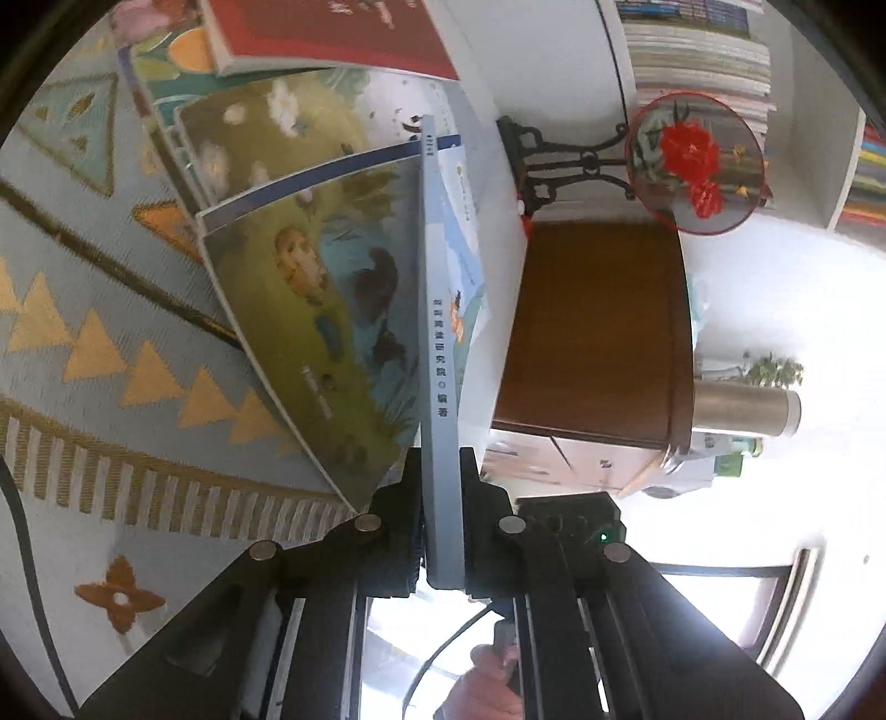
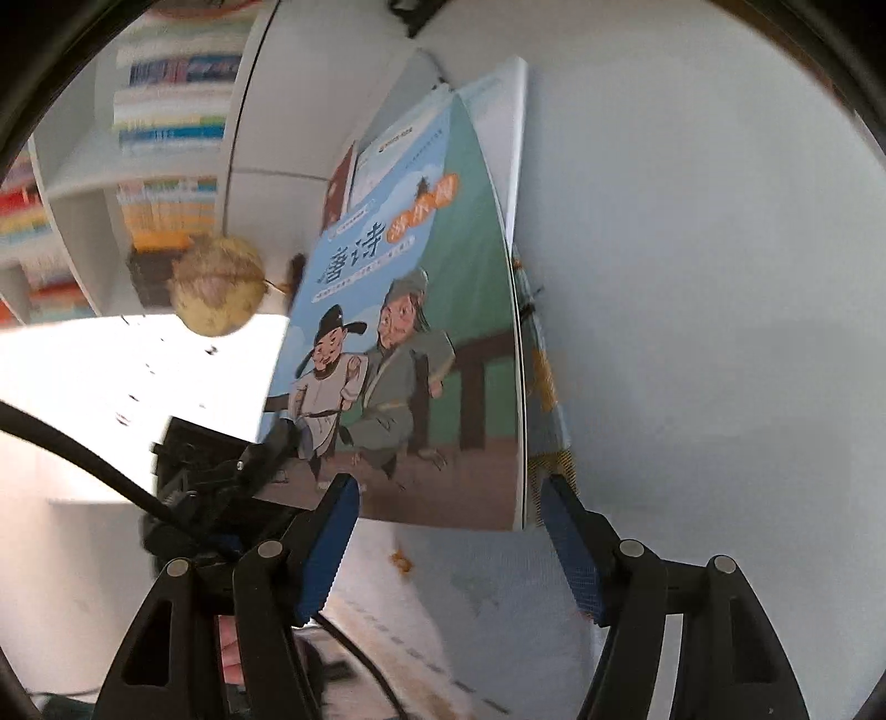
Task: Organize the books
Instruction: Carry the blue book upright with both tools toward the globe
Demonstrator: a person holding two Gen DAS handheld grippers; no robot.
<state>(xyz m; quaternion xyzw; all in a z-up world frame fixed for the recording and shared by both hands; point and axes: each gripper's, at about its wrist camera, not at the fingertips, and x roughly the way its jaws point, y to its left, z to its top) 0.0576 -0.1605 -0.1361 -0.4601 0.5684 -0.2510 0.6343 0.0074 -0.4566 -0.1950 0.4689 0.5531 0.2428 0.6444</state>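
Observation:
My left gripper [image 1: 442, 515] is shut on the grey-blue spine of a book [image 1: 440, 343], held on edge above the patterned rug. The same book shows in the right wrist view [image 2: 410, 343], its blue cover with two cartoon figures facing that camera, the other gripper clamped at its lower left corner. A green picture book [image 1: 326, 332] lies on the rug just left of the held book, on top of other books [image 1: 266, 144], with a red book [image 1: 332, 33] further back. My right gripper [image 2: 448, 531] is open, its blue pads [image 2: 326, 548] either side of the held book's lower edge, apart from it.
A white bookshelf with stacked books [image 1: 698, 50] stands behind, also in the right wrist view [image 2: 166, 122]. A round fan with red flowers on a dark stand [image 1: 692, 160], a brown wooden cabinet [image 1: 598, 332], a steel flask [image 1: 742, 410] and a tan globe [image 2: 219, 288] are nearby.

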